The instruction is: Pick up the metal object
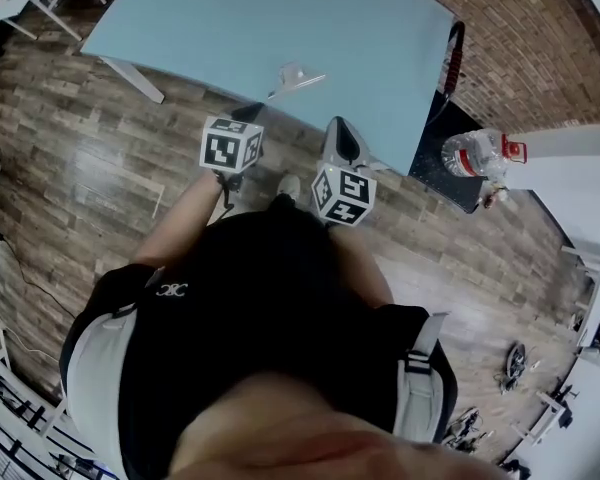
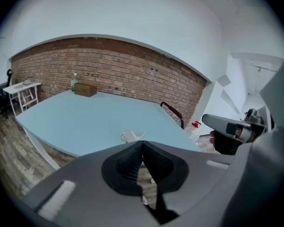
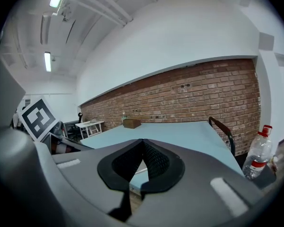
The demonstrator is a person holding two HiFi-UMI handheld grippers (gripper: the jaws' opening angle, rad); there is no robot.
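Both grippers are held in front of the person, short of the table (image 1: 280,18), with nothing in either. On the left gripper (image 1: 246,115) the 2 jaws are pressed together at their tips, and its own view shows only floor and table edge past them. On the right gripper (image 1: 340,136) the jaws likewise meet at the tips, empty.

The metal object (image 1: 296,76) lies on the blue tabletop near the edge closest to the person, just ahead of the 2 grippers and roughly between their lines. In the left gripper view it sits just above the closed jaw tips, still apart from them. It looks like a small bent piece of shiny metal; its exact shape is too small to make out.

A bottle (image 1: 475,154) stands off to the right on a dark surface, clear of the work.

By my reading the pickup has not begun: reach, opening, grasp and lift are all left to do.
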